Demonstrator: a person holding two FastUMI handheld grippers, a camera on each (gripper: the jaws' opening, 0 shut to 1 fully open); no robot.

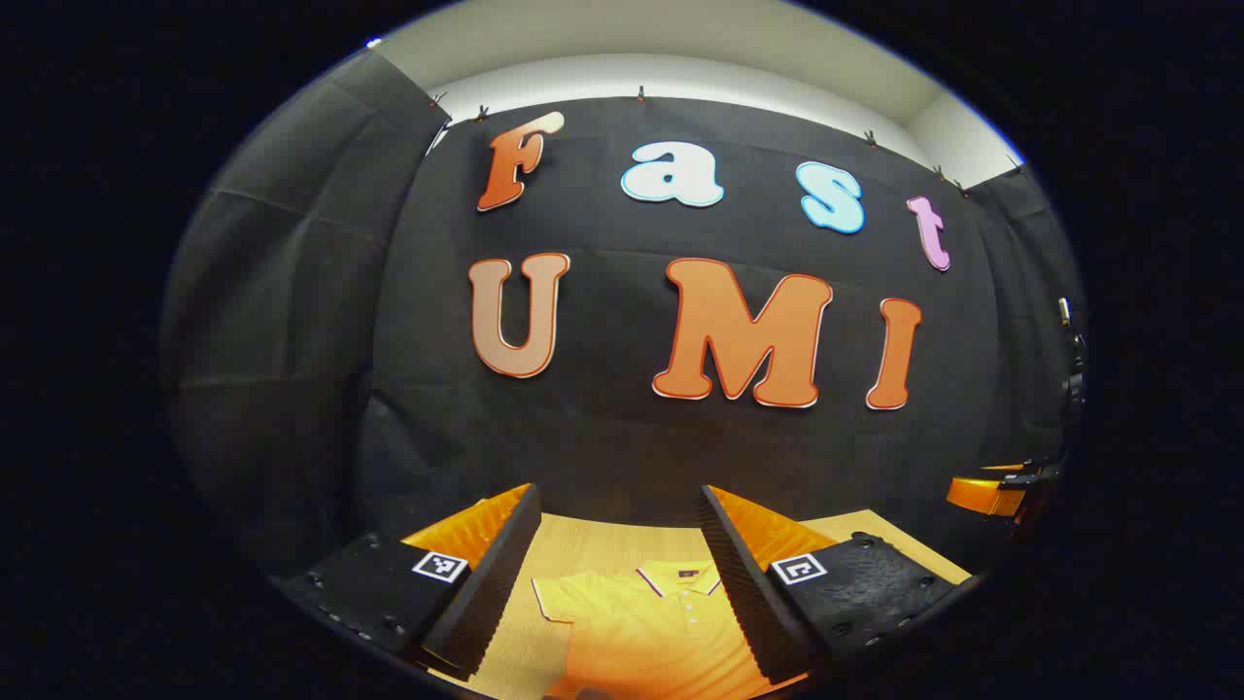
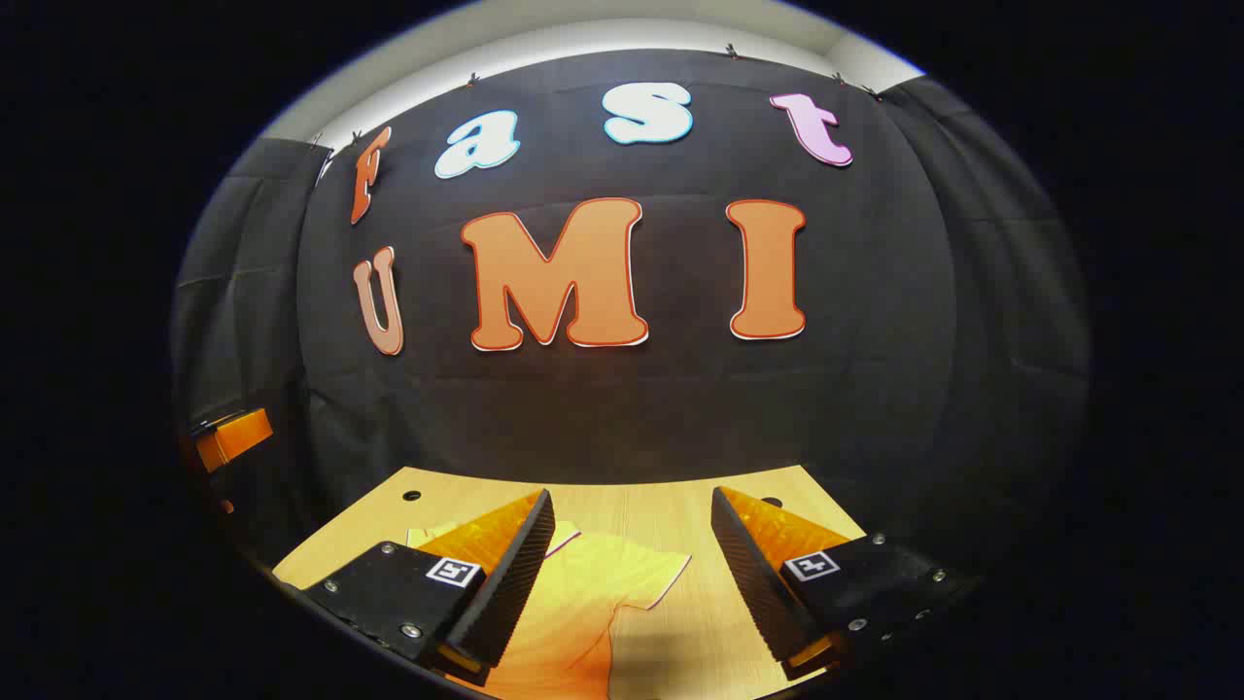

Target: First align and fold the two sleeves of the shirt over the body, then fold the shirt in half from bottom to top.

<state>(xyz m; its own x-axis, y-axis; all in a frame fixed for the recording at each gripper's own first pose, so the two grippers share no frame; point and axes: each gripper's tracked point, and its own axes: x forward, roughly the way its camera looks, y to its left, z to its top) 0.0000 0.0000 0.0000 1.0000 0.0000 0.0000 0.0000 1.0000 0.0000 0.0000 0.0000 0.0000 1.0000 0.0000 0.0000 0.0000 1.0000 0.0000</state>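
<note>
In the left gripper view, your left claw (image 1: 622, 569) hangs wide open above the worktop (image 1: 603, 540), holding nothing. The shirt (image 1: 646, 632) lies flat below it, collar (image 1: 680, 580) toward the far wall and one sleeve (image 1: 556, 595) spread outward, so you look set to reach for that sleeve first.

In the right gripper view, your right claw (image 2: 632, 574) is also spread open and empty. The shirt's other sleeve (image 2: 646, 574) lies out between its fingers on the worktop (image 2: 680, 506). Neither sleeve is folded yet.
</note>
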